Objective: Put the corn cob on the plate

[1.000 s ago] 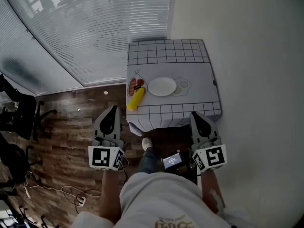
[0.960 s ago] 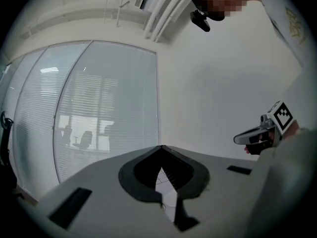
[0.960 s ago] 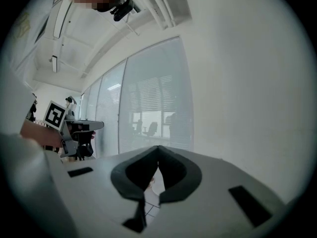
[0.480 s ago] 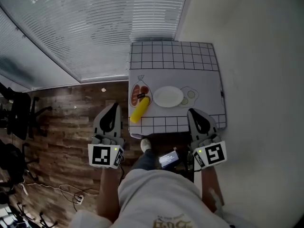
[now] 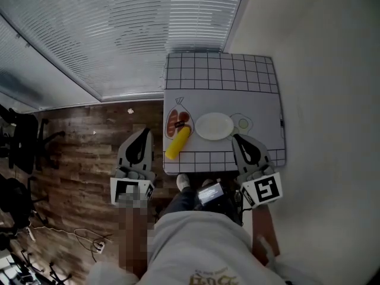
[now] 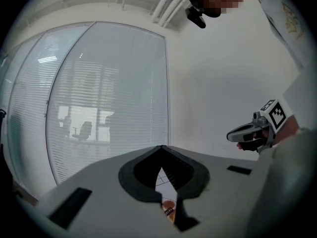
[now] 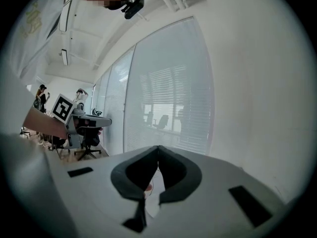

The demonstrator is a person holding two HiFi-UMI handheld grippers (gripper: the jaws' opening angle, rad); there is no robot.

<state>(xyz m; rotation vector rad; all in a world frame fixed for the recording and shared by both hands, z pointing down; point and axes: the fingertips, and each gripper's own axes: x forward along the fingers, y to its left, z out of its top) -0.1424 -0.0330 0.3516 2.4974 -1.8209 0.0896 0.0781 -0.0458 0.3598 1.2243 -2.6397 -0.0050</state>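
A yellow corn cob lies near the front left edge of the small table, partly on a printed food picture. The white plate sits just right of it, empty. My left gripper hangs shut over the wooden floor, left of the table's front corner. My right gripper is shut and empty at the table's front edge, right of the plate. In the left gripper view the jaws meet with nothing between them; in the right gripper view the jaws also meet.
The table has a checked cloth and stands against a white wall on the right, with window blinds behind. Office chairs stand far left on the wood floor. The person's shoe and a small screen are below the table edge.
Both grippers have come forward to the table's front edge and the table has drawn nearer in the head view. Both stay shut and empty; corn and plate have not moved.
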